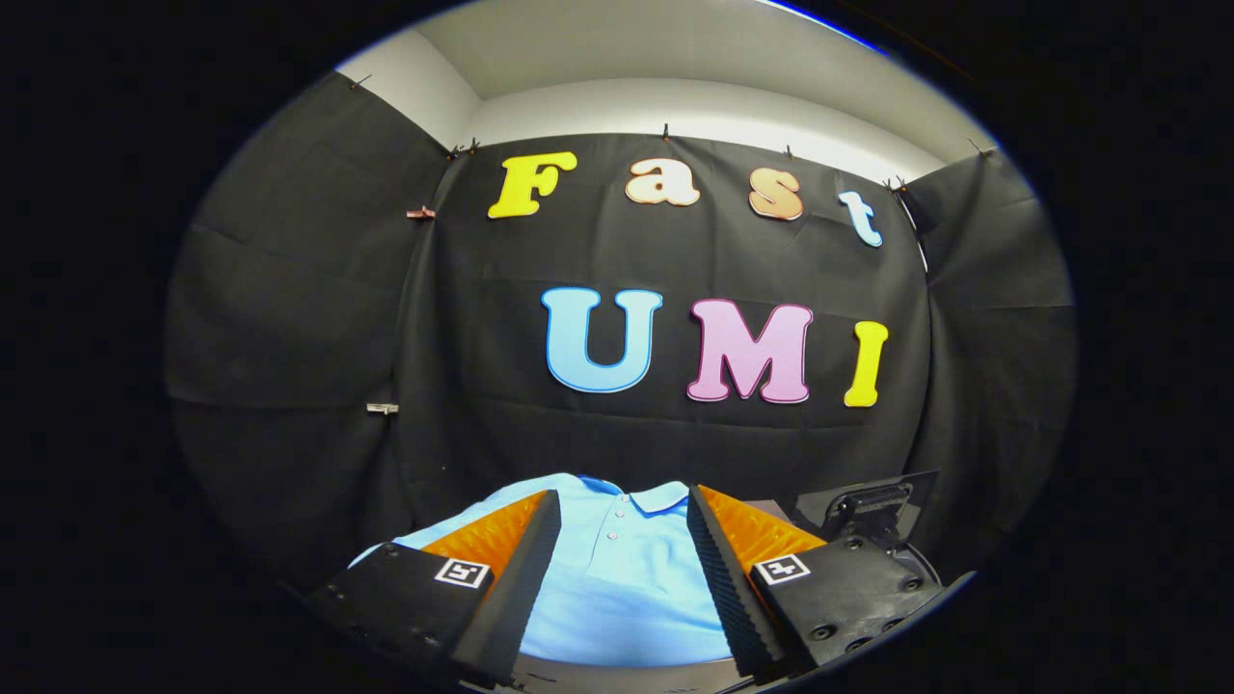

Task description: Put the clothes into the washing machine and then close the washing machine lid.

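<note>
A light blue polo shirt (617, 569) lies flat just ahead of and below my fingers, its collar and buttons facing me. My gripper (624, 511) stands open above it, with one finger on each side of the shirt's button line and nothing pressed between them. To the right of the shirt, past the right finger, a dark raised panel (872, 506) stands up; it looks like the washing machine's open lid, though most of the machine is hidden by my gripper.
Black cloth walls close the booth behind the shirt and on both sides. A pale wall and ceiling show above the cloth. The surface under the shirt is mostly hidden by the gripper body.
</note>
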Demonstrator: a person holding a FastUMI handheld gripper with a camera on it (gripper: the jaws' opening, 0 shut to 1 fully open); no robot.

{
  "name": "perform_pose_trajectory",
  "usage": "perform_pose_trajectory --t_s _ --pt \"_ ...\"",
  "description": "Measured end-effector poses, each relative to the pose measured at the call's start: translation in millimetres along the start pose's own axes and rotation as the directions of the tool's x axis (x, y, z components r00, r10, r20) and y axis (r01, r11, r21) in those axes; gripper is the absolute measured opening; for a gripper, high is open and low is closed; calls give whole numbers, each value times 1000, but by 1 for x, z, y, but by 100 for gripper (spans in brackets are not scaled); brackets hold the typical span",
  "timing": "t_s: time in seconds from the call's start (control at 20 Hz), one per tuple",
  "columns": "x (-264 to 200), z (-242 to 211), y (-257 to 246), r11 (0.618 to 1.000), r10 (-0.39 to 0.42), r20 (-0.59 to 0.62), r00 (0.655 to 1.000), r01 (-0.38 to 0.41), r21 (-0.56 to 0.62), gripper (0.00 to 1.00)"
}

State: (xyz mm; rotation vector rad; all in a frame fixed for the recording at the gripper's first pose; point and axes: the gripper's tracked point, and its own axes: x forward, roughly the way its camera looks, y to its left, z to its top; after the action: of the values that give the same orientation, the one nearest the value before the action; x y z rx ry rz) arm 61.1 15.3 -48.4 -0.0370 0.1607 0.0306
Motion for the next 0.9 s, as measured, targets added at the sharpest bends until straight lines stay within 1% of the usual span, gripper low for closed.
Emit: perform_pose_trajectory --t_s 0.2,0.3,0.35,0.4,0.55,0.65,0.7,0.75,0.8,0.85,0.9 --pt "33 -15 5 1000 -17 -79 997 17 5 85" --pt "50 -27 14 1000 3 -140 990 0 22 85" --pt "56 -35 13 1000 0 -181 984 4 25 84" --pt "63 -41 11 999 -11 -213 977 19 39 83" --pt "87 -61 7 994 -40 -306 951 67 81 83" --pt "101 -84 6 995 -46 -386 922 76 64 83" --pt "105 -100 5 995 -49 -439 897 83 58 83" --pt "108 -115 7 994 -41 -494 869 85 67 83" --pt "110 -133 12 993 -15 -555 832 77 89 83" --pt "104 -141 16 996 1 -616 788 56 74 82" --pt "112 -139 20 998 9 -592 806 27 53 83"
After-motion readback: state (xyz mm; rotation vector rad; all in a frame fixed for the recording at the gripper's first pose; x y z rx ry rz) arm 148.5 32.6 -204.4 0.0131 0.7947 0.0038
